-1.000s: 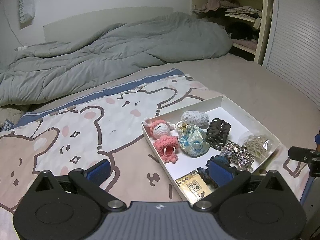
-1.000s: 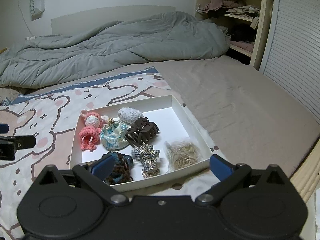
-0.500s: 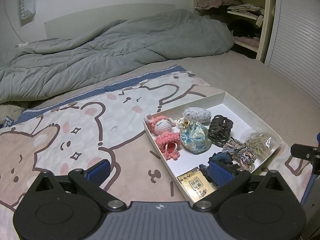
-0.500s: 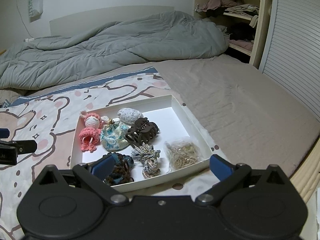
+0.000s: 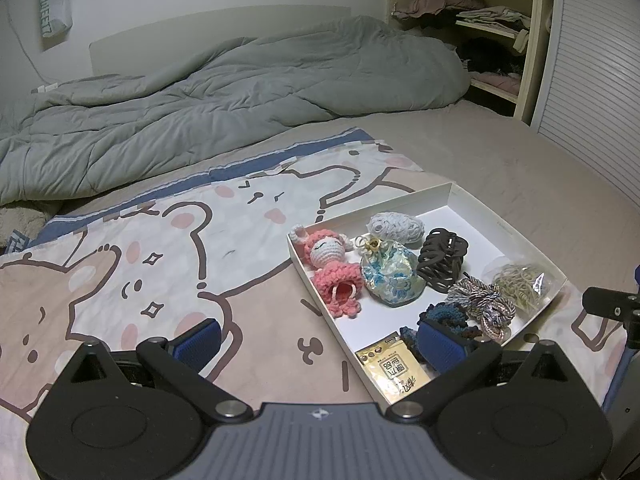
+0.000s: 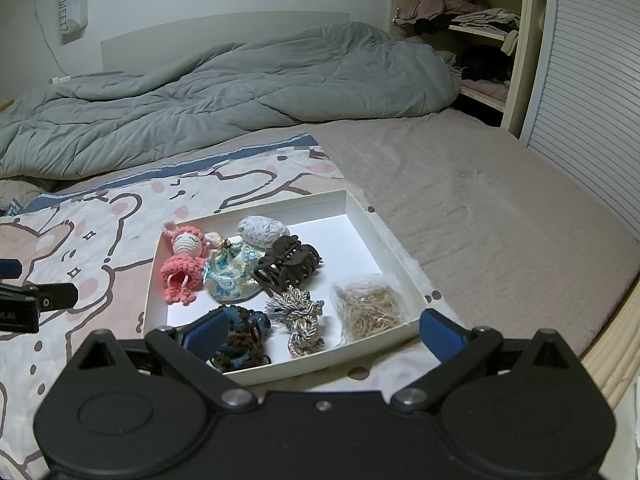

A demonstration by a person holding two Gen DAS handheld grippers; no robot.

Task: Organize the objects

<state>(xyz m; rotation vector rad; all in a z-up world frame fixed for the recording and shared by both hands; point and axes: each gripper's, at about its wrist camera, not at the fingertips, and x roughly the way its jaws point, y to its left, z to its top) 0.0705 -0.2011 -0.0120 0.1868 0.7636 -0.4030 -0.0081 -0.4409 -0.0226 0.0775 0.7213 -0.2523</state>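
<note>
Both hand-held grippers, left (image 5: 318, 338) and right (image 6: 322, 328), hover spread and empty near the box (image 6: 386, 246) on the bed. Sachet (image 5: 394, 368), scrunchie (image 6: 240, 336), doll (image 6: 184, 266) and clip (image 6: 286, 266) already lie inside; little seems left.

A home bedroom: rumpled grey duvet (image 5: 224, 96) on bed, clothes shelf (image 5: 476, 28).

"SWEET" on hanging wall bag (image 6: 72, 4)
</note>
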